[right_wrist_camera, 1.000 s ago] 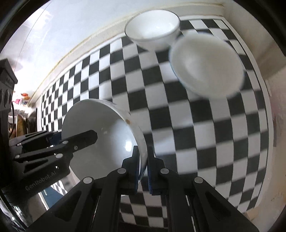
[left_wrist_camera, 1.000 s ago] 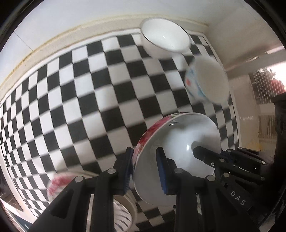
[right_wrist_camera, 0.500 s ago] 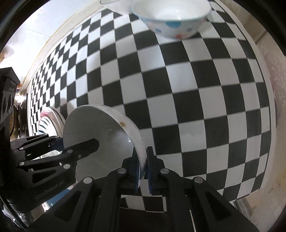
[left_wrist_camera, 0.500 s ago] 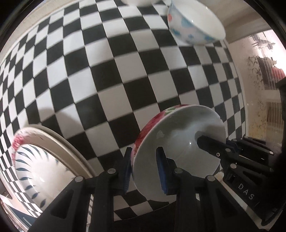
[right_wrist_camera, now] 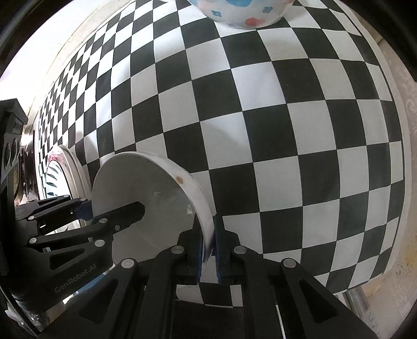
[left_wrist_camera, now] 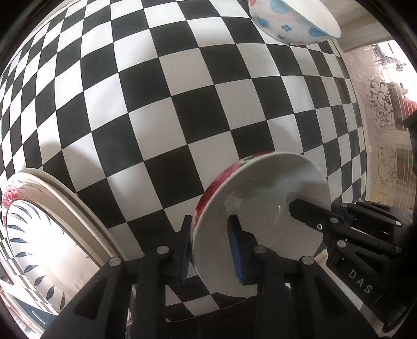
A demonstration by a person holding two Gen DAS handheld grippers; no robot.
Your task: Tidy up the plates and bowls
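**Both bowls lowered toward the checkered tabletop**

Both tongs have sunk closer. Left tongs [left_wrist_camera: 211, 245] pinch the red-flowered bowl [left_wrist_camera: 260, 224] at 5 o'clock; patterned plates [left_wrist_camera: 39, 234] lie at 8 o'clock. Right tongs [right_wrist_camera: 208, 247] clamp the white bowl [right_wrist_camera: 146, 198]; a dotted bowl [right_wrist_camera: 242, 13] stands at 12 o'clock on the tabletop [right_wrist_camera: 286, 130].

The table carries a black-and-white checkered cloth [left_wrist_camera: 166, 109]. A spotted bowl [left_wrist_camera: 292, 18] stands on it at the far edge. Well apart from that bowl, at the near left, lies a leaf-patterned plate [left_wrist_camera: 39, 234].
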